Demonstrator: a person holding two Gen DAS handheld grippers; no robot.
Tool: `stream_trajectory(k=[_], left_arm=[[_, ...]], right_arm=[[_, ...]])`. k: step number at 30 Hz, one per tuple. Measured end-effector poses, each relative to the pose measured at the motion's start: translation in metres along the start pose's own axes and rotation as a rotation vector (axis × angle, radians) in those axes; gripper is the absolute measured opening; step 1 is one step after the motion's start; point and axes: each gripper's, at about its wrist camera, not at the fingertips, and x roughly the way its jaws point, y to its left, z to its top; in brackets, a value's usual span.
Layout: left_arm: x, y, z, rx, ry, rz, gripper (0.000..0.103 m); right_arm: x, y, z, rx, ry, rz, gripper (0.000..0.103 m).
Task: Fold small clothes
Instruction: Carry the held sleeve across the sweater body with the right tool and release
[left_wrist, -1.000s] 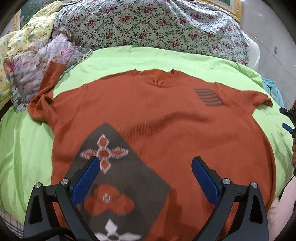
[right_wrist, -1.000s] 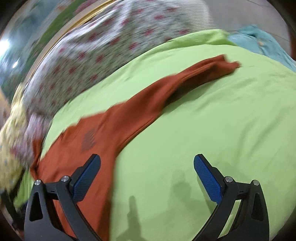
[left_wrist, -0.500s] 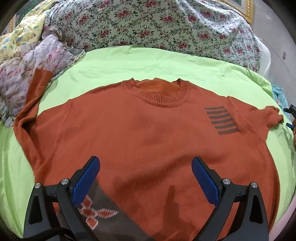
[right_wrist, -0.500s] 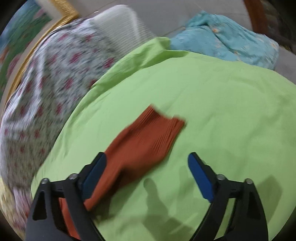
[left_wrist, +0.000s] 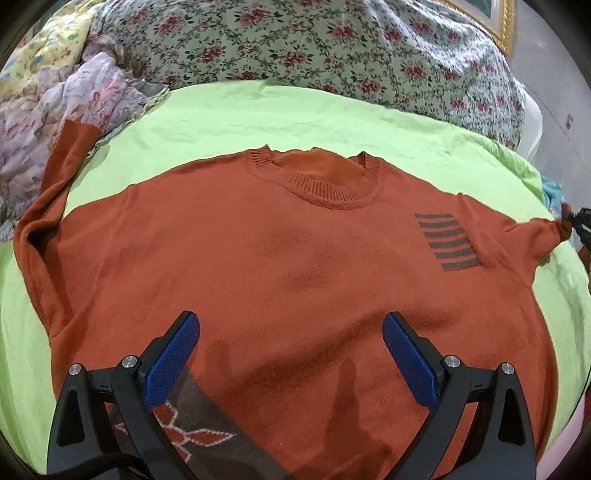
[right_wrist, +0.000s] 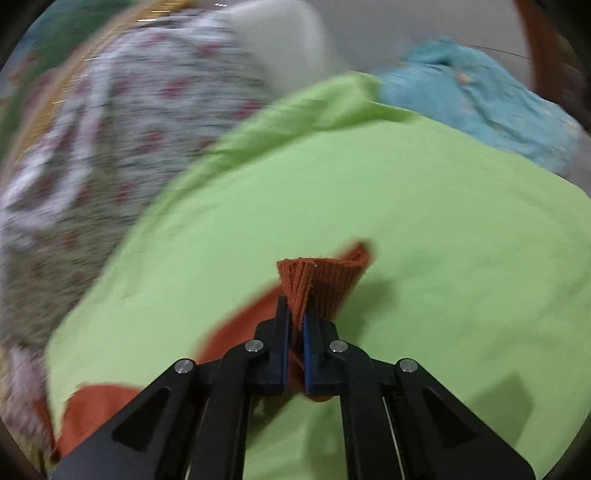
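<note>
Rust-orange sweater (left_wrist: 280, 266) lies flat, cuff (right_wrist: 321, 284) pinched in right tongs (right_wrist: 295, 325).

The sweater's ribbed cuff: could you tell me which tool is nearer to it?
Right. The right tool is clamped on the cuff; the left tool hovers open over the sweater body.

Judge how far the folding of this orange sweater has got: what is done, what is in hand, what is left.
Done: the orange sweater lies spread flat, front up, on the green sheet. In hand: the right gripper is shut on the sleeve cuff. Left: no fold shows yet; the left gripper hovers open, and the other sleeve lies outstretched.
</note>
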Motion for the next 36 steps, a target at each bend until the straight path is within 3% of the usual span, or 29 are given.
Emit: stream_trajectory(k=[6, 12, 17, 21, 25, 28, 30, 36], left_arm=[[-0.018, 0.023, -0.009, -0.058, -0.016, -0.038, 0.1], [-0.037, 0.059, -0.019, -0.109, -0.003, -0.104, 0.1], [-0.048, 0.089, -0.024, -0.147, -0.017, -0.137, 0.1], [-0.047, 0.106, -0.024, -0.177, -0.012, -0.162, 0.1], [-0.038, 0.118, -0.018, -0.211, 0.008, -0.211, 0.1], [-0.023, 0.119, -0.006, -0.234, 0.034, -0.257, 0.1], [-0.012, 0.116, 0.001, -0.242, 0.049, -0.278, 0.1], [0.044, 0.101, 0.025, -0.256, 0.175, -0.286, 0.099]], right_arm=[[-0.016, 0.133, -0.056, -0.167, 0.07, 0.349, 0.007], [0.012, 0.27, -0.156, -0.233, 0.314, 0.662, 0.007], [0.031, 0.36, -0.241, -0.275, 0.491, 0.809, 0.007], [0.043, 0.413, -0.301, -0.329, 0.603, 0.856, 0.007], [0.054, 0.434, -0.337, -0.355, 0.68, 0.859, 0.011], [0.064, 0.429, -0.339, -0.335, 0.733, 0.802, 0.029], [0.061, 0.416, -0.334, -0.297, 0.709, 0.805, 0.044], [0.027, 0.358, -0.295, -0.226, 0.542, 0.757, 0.045]])
